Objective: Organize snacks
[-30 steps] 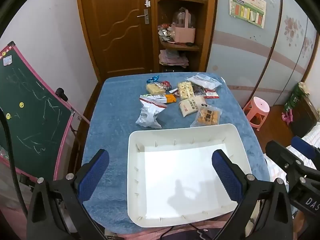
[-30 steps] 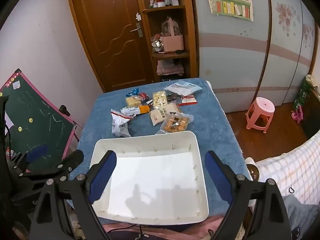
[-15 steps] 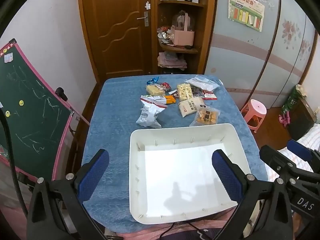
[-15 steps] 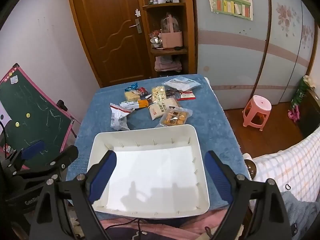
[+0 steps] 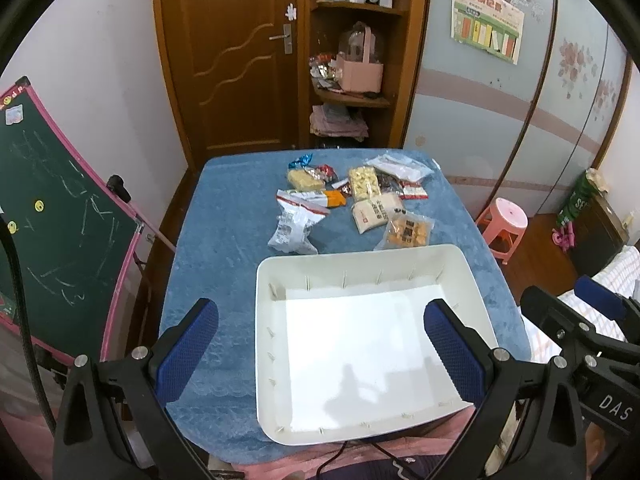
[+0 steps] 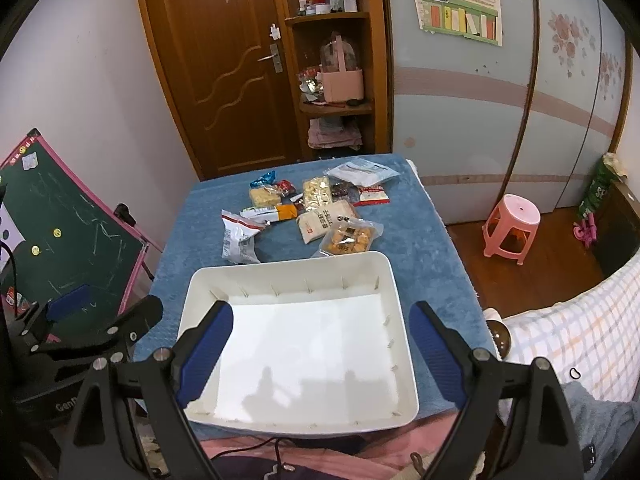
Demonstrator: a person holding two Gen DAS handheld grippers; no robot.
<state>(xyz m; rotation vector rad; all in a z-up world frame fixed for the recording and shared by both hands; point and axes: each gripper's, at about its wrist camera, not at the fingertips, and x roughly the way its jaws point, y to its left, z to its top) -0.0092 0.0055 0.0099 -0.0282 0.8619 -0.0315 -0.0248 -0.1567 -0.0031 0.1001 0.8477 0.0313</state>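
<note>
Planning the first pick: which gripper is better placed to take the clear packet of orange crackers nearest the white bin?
Right, probably. The clear packet of orange crackers lies by the far right corner of the white plastic bin, nearer the open right gripper than the open left gripper.

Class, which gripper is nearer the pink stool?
Right. The right gripper is over the tray's stool side; the left gripper is farther, toward the chalkboard.

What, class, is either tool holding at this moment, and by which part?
Nothing. The left tool and right tool are both open above the white bin; the snack packets lie untouched on the table.
</note>
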